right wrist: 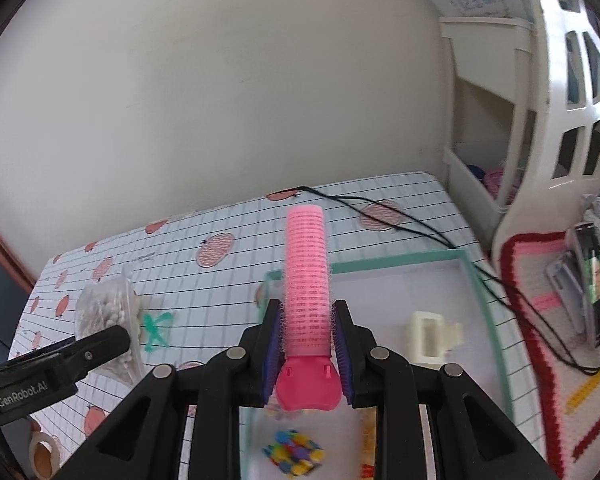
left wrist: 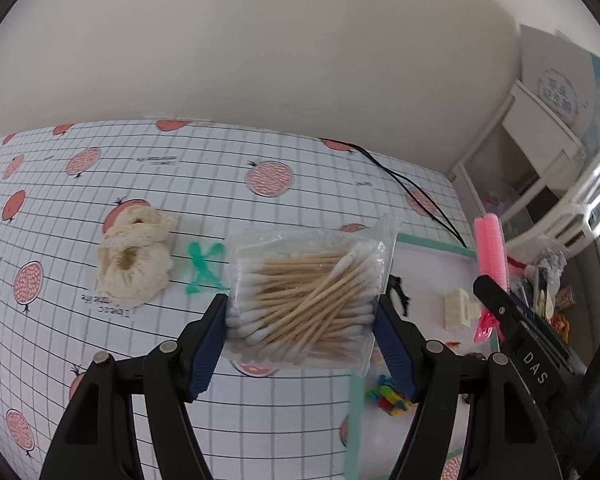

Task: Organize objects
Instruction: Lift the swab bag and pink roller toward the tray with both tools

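Observation:
My left gripper (left wrist: 302,312) is shut on a clear bag of cotton swabs (left wrist: 306,294), held above the checked tablecloth (left wrist: 60,208). The bag (right wrist: 108,312) also shows at the left of the right wrist view. My right gripper (right wrist: 306,316) is shut on a pink hair roller (right wrist: 306,276), upright over a white tray with a green rim (right wrist: 476,280). From the left wrist view the roller (left wrist: 490,248) stands at the right. A cream hair claw (right wrist: 432,336) and a multicoloured toy (right wrist: 294,456) lie in the tray.
Cream knitted booties (left wrist: 134,258) and a green X mark (left wrist: 204,266) sit left of the bag. A black cable (right wrist: 400,216) crosses the table. A white basket (right wrist: 564,128) and white shelves (right wrist: 484,120) stand at the right. A tape roll (right wrist: 42,454) lies at the near left.

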Motion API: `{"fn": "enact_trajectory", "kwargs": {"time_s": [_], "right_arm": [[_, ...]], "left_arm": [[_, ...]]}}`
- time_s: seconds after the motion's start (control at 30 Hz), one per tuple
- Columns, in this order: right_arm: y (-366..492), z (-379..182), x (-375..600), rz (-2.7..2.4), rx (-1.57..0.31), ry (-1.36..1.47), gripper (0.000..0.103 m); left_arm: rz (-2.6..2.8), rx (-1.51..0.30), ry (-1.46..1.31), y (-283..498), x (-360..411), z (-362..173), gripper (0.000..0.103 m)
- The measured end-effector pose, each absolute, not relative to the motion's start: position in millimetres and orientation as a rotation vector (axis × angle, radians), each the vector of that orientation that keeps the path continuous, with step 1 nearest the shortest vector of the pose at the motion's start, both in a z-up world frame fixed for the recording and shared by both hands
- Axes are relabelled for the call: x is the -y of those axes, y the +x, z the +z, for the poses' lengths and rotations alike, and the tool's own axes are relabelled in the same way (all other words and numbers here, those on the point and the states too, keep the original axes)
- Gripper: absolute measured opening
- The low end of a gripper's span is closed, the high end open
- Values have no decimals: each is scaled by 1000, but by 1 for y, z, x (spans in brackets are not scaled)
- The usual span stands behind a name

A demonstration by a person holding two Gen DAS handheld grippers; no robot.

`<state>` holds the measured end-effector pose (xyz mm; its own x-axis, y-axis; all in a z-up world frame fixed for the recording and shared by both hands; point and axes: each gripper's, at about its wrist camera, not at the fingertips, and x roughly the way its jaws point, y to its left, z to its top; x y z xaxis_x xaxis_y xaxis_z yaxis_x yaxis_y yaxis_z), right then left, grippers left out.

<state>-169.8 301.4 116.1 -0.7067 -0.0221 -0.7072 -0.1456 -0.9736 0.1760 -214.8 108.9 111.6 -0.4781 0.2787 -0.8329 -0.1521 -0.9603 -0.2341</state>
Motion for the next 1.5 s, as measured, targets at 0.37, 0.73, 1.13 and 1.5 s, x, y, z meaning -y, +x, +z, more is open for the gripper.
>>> {"fn": "enact_trajectory", "kwargs": {"time_s": [0.37,0.73,1.13,1.5], "right_arm": [[-156,110,-340,2774,-369,-1182,26],[-160,93,-355,2752,-474,-1164,27],[-171,63,-352,2708,-463,-1271,27],[-175,49,-351,2680,-460,-1317,27]], "left_arm": [[2415,84,-1426,-202,-158,99,72],[2375,40,-1405,-205,-189,73,72],[2339,-14,-1415,-205,-212,46,72],[2341,-84,-1409,-204,-220,36,72]]}}
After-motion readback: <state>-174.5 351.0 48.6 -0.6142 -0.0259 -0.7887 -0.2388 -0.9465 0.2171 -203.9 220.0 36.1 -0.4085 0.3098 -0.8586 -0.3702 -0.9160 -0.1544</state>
